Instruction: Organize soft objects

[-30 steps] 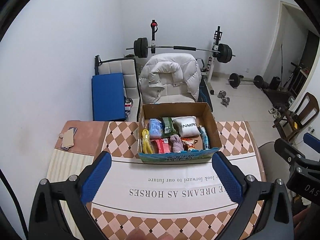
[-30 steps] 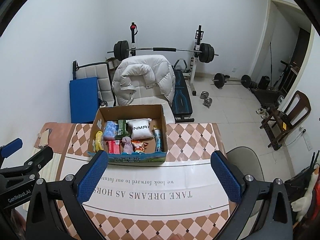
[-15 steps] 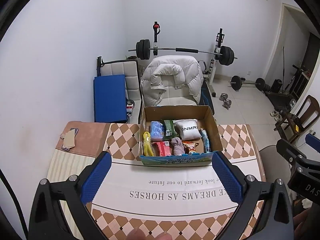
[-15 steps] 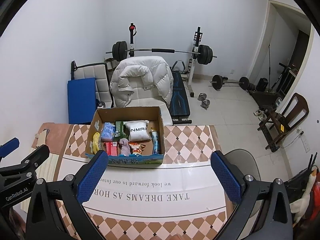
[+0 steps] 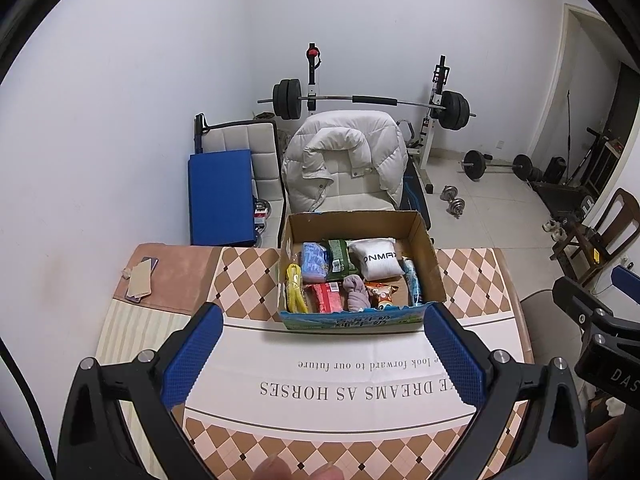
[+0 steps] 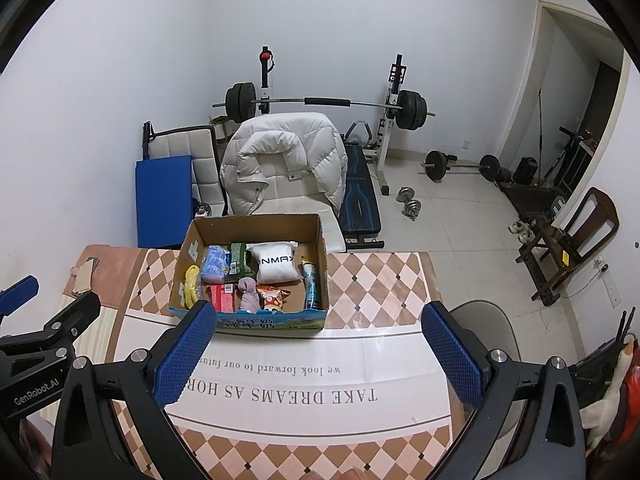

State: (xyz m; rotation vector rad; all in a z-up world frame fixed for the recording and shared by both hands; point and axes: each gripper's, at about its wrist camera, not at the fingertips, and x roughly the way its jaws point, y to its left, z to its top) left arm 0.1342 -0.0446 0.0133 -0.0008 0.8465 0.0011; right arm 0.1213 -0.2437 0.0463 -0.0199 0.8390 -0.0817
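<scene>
A cardboard box [image 5: 424,236] stands at the far side of the table and also shows in the right wrist view [image 6: 320,240]. In it lie a white pouch [image 5: 378,258], a blue soft pack [image 5: 314,258], a mauve rolled cloth [image 5: 356,292], a red packet [image 5: 326,298], a yellow item [image 5: 294,288], a green pack [image 5: 340,256] and a blue bottle [image 5: 414,288]. My left gripper [image 5: 322,356] is open and empty, held high above the table in front of the box. My right gripper [image 6: 316,352] is open and empty, to the right of the left one.
The table has a checked cloth with a white printed panel [image 5: 340,380]. A phone and card [image 5: 140,280] lie at its far left. A chair with a white puffer jacket [image 5: 344,156] stands behind the box. Weights and a barbell rack [image 5: 368,100] fill the back.
Both grippers have risen and drawn back slightly, so the box sits a little lower and smaller in both views. Both stay open and empty.
</scene>
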